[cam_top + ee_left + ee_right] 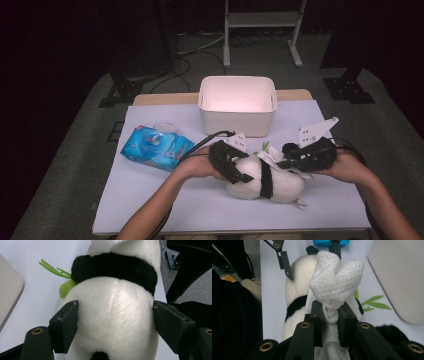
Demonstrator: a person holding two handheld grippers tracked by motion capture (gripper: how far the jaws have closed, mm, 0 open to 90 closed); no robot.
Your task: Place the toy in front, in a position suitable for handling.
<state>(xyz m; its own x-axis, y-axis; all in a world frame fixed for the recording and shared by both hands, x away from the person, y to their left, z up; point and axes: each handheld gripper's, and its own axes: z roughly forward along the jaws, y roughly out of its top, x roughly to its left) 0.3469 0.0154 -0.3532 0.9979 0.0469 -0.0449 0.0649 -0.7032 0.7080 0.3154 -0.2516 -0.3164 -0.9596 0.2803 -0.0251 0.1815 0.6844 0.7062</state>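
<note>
A plush panda (265,181) is seen lying on its side on the near middle of the white table cover (150,200), white-bodied with a black band across it. It is flanked by the left gripper (235,167), whose jaws are spread wide around the toy's white rump; in the left gripper view the two black pads (65,325) are pressed against the fur on either side, so the plush panda (113,315) is held between them rather than pinched flat. A green leaf trim (65,287) is visible at the toy's far side, just beside the black band.

The right gripper (295,159) is held at the toy's right end. Its jaws are clamped tightly on a white wet wipe (334,282), which is bunched into a folded wad above the pads and lies against the panda's body (299,267). In the high view the wipe (267,156) is seen touching the top of the toy.

A white bin (237,102) stands at the far middle of the table, well apart from the toy. A blue wipes pack (156,147) lies to the left, near the person's left forearm (160,200).
</note>
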